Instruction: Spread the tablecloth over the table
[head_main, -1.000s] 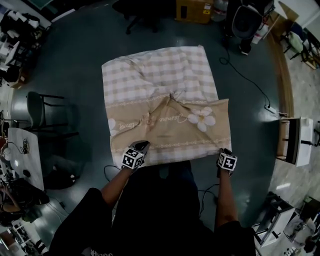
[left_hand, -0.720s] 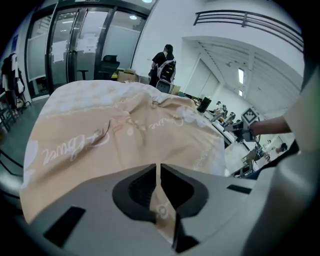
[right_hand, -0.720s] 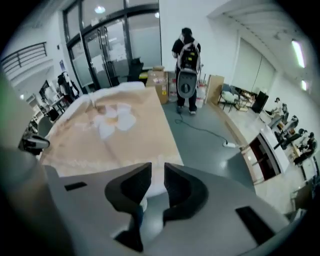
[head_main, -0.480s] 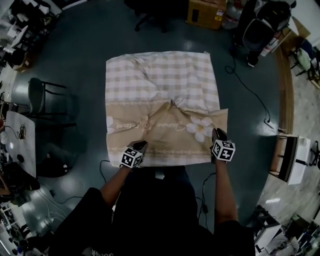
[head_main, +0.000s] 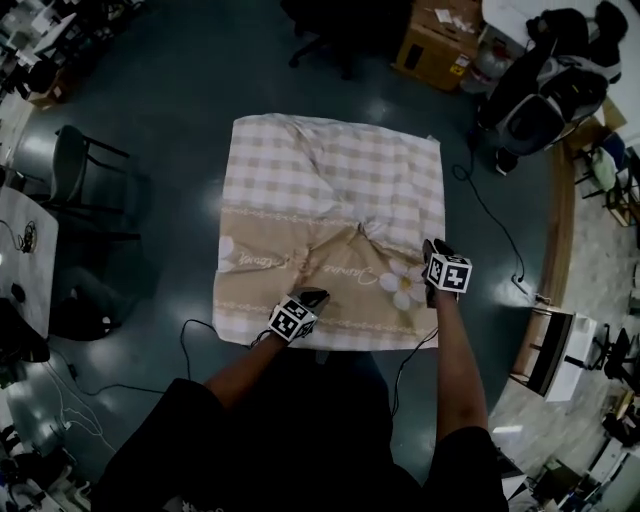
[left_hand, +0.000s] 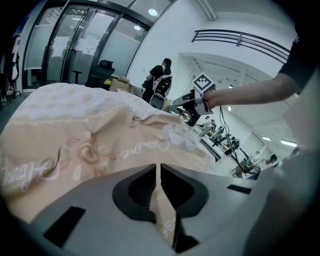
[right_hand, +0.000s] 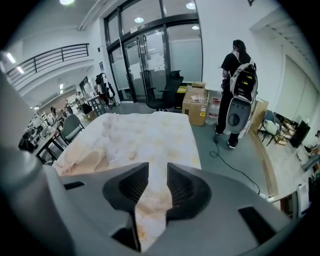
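Observation:
The tablecloth (head_main: 330, 190) covers the table: beige-and-white check on the far half, tan with flowers and lettering on the near half, and a puckered crease in the middle. My left gripper (head_main: 316, 297) sits over the near tan band. In the left gripper view its jaws (left_hand: 158, 167) are shut, with a strip of tan cloth (left_hand: 90, 135) between them. My right gripper (head_main: 431, 248) is at the cloth's right edge, beside the white flower. Its jaws (right_hand: 157, 167) have just been opening and stand apart. The cloth (right_hand: 145, 135) shows in the gap, and the pads are not pressing on it.
A dark chair (head_main: 85, 190) and a white desk (head_main: 25, 260) stand to the left. Beyond the far right corner are a cardboard box (head_main: 435, 45) and a black-and-white machine (head_main: 545, 100), with a person (right_hand: 235, 75) beside it. A cable (head_main: 495, 230) trails on the floor at the right.
My right gripper moved from the near right corner farther along the right edge. The tan flap that stuck out to the right now lines up with that edge. My left gripper shifted right.

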